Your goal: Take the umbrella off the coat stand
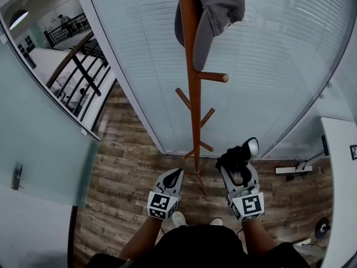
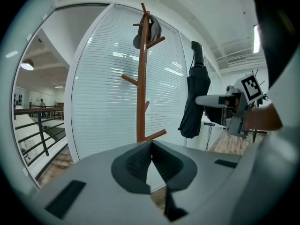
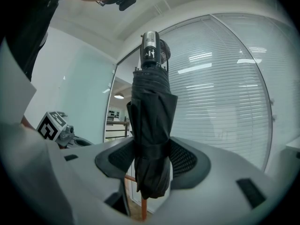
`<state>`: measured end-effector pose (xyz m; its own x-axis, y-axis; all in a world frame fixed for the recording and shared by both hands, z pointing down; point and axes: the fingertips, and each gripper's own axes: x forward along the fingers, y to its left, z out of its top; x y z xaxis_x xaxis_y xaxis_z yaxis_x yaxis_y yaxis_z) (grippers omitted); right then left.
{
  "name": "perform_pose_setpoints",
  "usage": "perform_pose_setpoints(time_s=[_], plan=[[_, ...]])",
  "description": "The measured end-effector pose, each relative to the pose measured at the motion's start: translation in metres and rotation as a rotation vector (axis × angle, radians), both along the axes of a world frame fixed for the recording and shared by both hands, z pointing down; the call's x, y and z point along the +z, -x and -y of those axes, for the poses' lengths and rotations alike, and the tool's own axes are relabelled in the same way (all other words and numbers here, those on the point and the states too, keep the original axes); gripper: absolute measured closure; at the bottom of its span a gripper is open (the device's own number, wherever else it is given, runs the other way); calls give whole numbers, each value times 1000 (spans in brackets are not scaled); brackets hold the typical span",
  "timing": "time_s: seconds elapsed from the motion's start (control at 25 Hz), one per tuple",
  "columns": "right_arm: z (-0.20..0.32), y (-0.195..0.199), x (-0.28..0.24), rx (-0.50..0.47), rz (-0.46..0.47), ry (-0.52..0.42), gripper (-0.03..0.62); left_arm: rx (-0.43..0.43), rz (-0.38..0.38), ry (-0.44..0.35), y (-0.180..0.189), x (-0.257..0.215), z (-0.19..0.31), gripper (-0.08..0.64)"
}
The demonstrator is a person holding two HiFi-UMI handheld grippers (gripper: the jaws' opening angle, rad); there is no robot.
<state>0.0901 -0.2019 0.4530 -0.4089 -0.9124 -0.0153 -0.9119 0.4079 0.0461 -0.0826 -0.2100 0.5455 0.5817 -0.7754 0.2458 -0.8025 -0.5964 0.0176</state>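
Note:
In the head view the wooden coat stand (image 1: 194, 110) rises just ahead of me, between the two grippers. A grey cap (image 1: 215, 13) hangs at its top. My right gripper (image 1: 241, 169) is shut on the folded black umbrella (image 1: 236, 158), right of the pole and apart from its pegs. The right gripper view shows the umbrella (image 3: 151, 121) upright between the pads, silver handle end (image 3: 150, 50) up. In the left gripper view the umbrella (image 2: 194, 100) hangs right of the stand (image 2: 142, 83). My left gripper (image 1: 173, 178) is shut on nothing, its tips (image 2: 151, 145) touching.
A glass wall with white blinds (image 1: 268, 54) stands behind the stand. At the left are a glass door (image 1: 39, 144) and a stair railing (image 1: 78, 71). A white desk (image 1: 340, 177) and a power strip (image 1: 293, 170) lie at the right on the wooden floor (image 1: 122, 177).

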Motion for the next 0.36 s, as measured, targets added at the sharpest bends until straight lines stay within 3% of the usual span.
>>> perform_pose_setpoints(time_s=[0.36], plan=[[2,-6,2,25,5,11,366,-25,-14,31,9,8,2,548]])
